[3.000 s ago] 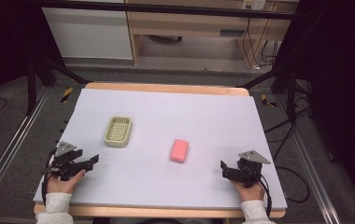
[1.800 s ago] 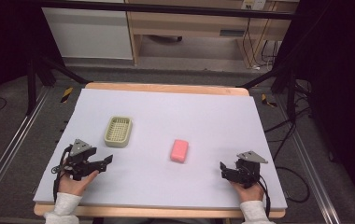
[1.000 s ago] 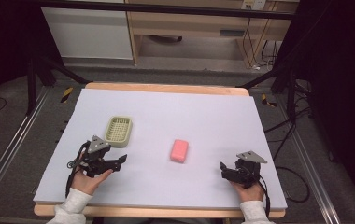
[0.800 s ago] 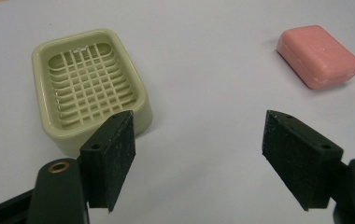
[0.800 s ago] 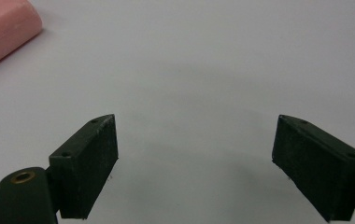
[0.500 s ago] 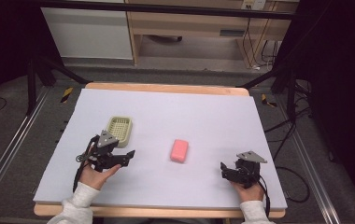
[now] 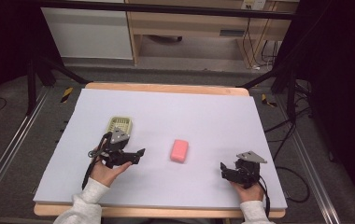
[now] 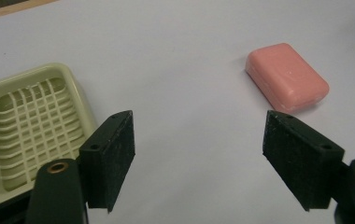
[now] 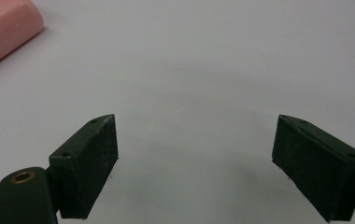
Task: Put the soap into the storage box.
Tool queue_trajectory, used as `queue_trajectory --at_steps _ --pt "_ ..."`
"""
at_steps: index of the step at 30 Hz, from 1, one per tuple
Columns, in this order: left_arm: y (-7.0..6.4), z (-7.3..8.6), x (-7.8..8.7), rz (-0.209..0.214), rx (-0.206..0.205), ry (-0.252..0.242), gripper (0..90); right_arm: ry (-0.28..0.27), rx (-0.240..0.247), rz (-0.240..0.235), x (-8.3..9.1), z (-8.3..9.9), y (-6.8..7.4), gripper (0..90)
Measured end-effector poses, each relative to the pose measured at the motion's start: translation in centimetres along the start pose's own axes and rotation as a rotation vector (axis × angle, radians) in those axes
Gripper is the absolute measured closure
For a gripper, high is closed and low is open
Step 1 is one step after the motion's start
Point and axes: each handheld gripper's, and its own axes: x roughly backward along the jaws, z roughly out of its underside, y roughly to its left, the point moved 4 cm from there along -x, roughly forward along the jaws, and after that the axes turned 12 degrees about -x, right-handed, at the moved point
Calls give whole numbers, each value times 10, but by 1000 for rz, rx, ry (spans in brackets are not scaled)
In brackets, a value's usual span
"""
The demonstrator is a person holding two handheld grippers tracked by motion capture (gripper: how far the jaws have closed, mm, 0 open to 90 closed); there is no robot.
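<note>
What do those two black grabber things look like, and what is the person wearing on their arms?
Both are black. The left gripper and right gripper each have two flat, blocky black jaws with small screw holes, a grey three-cornered plate on top, and a black cable trailing back. A brass-coloured ring sits near one jaw's base. The person's sleeves are light grey with ribbed cuffs.

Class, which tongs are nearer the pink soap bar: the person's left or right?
Left. The left tongs sit just left of the soap bar, open towards it; the right tongs rest farther off, right and nearer the person.
</note>
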Motion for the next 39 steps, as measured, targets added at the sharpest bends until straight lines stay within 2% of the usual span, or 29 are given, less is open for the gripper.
queue_trajectory --at_steps 13,16,39 --pt "-14 -22 -14 38 -10 -1 248 -1 -2 -1 0 0 1 147" --pt "-16 -27 -16 33 -20 4 248 3 -4 -6 0 0 1 147" --pt "-40 -50 -35 91 -38 7 249 6 7 -11 -1 1 2 147"
